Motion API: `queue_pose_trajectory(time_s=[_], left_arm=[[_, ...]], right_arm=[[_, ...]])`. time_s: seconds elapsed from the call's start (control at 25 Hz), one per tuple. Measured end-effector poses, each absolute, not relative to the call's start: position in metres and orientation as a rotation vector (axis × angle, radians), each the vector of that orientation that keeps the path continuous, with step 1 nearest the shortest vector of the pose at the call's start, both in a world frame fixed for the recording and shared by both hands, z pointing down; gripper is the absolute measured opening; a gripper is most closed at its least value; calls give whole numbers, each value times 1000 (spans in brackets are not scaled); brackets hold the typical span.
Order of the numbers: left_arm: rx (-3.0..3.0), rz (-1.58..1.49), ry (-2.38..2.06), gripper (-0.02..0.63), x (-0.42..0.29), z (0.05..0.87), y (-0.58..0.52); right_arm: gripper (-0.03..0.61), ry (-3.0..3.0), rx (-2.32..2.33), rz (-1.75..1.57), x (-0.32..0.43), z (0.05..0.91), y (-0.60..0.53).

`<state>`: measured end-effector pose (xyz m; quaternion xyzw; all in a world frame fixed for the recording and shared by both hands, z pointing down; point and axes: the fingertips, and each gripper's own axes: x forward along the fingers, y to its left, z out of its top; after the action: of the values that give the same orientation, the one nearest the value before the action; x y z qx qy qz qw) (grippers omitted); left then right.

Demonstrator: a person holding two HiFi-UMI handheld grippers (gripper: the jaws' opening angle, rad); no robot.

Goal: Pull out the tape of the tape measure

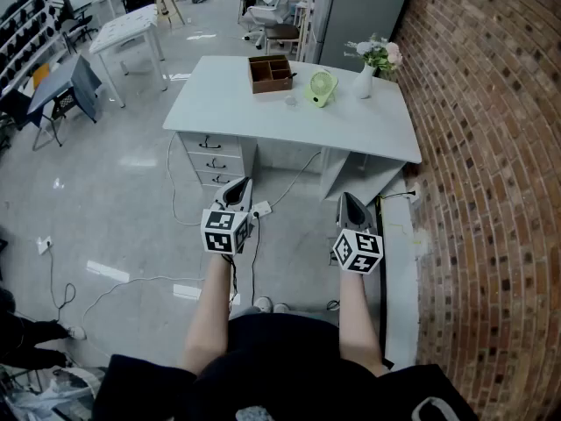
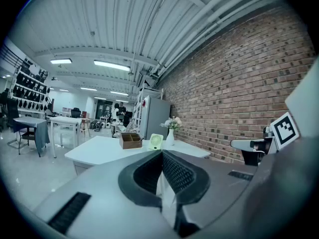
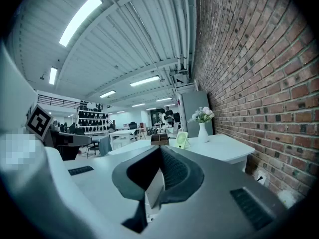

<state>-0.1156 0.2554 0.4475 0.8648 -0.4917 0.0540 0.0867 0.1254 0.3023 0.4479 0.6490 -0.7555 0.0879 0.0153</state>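
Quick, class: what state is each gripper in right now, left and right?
Left gripper: closed, nothing between its jaws.
Right gripper: closed, nothing between its jaws.

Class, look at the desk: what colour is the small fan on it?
The fan is pale yellow-green; the head view shows it best.

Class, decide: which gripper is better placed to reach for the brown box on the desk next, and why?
Left, probably. The brown box sits ahead of the left gripper, while the right gripper lines up nearer the vase. Both are shut, empty and short of the desk.
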Motion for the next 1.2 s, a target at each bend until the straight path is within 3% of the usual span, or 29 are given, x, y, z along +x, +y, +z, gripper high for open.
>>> queue_pose_trajectory(time_s=[1.2], left_arm=[[2601,203,-1391,21,-121,463,221]], right_arm=[[3,-2351,2077,328,113,458,280]])
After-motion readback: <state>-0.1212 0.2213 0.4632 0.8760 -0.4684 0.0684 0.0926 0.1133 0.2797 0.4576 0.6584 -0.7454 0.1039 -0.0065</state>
